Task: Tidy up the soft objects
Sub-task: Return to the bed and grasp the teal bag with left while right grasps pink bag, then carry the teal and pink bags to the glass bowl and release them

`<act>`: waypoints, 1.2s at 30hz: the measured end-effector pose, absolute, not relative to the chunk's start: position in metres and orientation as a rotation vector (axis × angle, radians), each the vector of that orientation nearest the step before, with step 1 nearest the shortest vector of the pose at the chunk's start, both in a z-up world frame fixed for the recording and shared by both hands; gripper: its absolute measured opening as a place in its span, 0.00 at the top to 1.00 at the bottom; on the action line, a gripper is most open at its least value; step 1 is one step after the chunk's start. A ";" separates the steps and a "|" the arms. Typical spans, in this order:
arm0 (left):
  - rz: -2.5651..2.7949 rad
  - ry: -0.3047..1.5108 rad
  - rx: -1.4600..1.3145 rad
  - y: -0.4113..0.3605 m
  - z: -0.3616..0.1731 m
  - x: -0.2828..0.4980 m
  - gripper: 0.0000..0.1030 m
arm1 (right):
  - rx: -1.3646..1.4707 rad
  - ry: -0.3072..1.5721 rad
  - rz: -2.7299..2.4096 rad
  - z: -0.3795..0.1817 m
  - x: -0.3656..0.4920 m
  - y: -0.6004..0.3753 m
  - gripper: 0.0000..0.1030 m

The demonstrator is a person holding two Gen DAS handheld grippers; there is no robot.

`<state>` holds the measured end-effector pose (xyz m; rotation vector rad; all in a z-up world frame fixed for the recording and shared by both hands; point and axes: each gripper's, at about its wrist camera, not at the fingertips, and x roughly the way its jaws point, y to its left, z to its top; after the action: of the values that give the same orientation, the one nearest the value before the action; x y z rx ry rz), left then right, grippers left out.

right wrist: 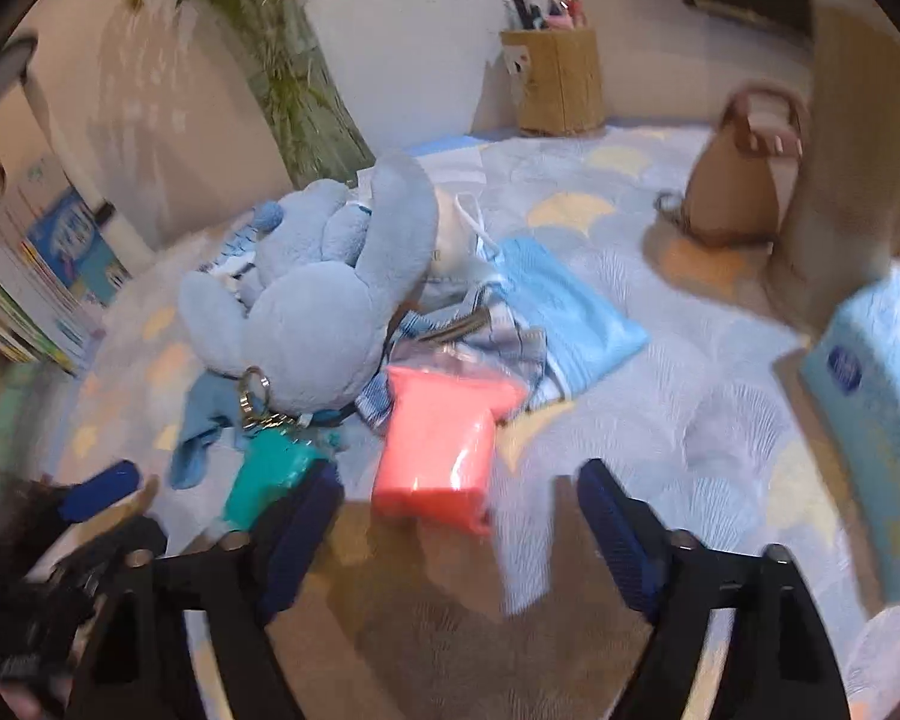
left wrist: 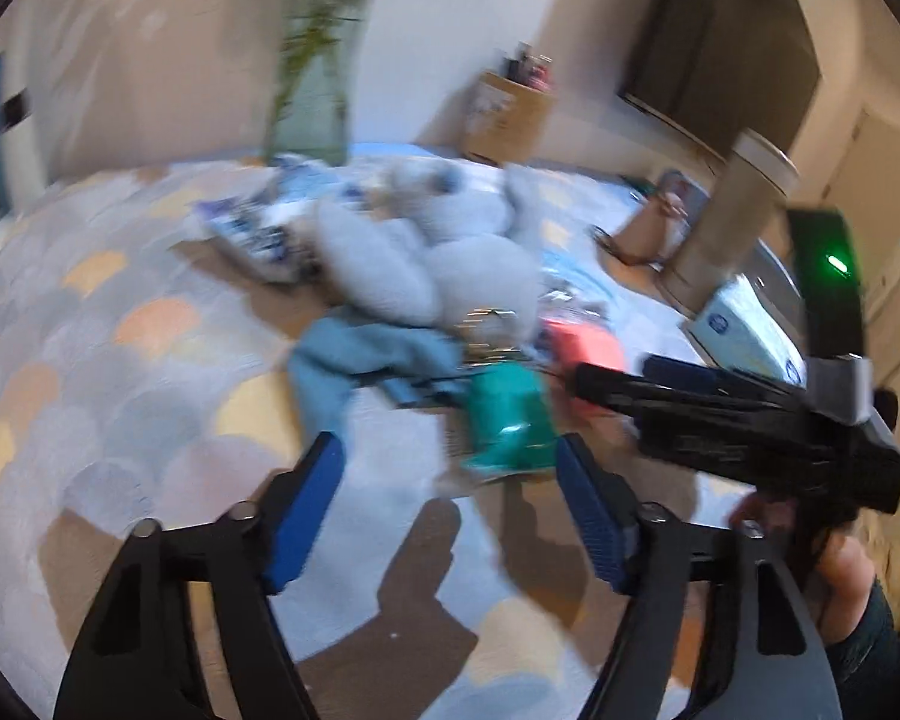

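While both tongs hang apart, empty | left gripper (left wrist: 447, 516) near teal packet (left wrist: 510, 426), right gripper (right wrist: 459, 534) near pink packet (right wrist: 444, 450) | plush (right wrist: 324, 312) and cloths still heaped mid-table; we judge nothing sorted yet

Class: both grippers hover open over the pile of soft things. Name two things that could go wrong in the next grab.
1. The teal packet lies against the plush toy's keyring, so lifting it with the left gripper may snag or drag the plush toy.
2. The right gripper nears the slick-looking pink packet, which may slip.
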<state>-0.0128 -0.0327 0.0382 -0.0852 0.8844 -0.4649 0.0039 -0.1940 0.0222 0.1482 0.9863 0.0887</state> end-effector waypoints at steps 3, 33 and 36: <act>-0.480 0.904 -0.027 -0.056 0.033 -0.009 0.44 | 0.163 1.020 0.101 0.013 0.013 -0.193 0.46; -0.680 0.784 -0.098 -0.129 0.097 -0.008 0.62 | 0.293 0.852 0.085 0.079 -0.022 -0.290 0.64; -0.730 0.760 -0.086 -0.151 0.111 -0.001 0.62 | 0.328 0.831 0.051 0.091 -0.028 -0.318 0.64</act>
<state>-0.0009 -0.1507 0.1111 -0.0855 0.7596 -0.7303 -0.0280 -0.3176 0.0910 0.3284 0.8311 0.0505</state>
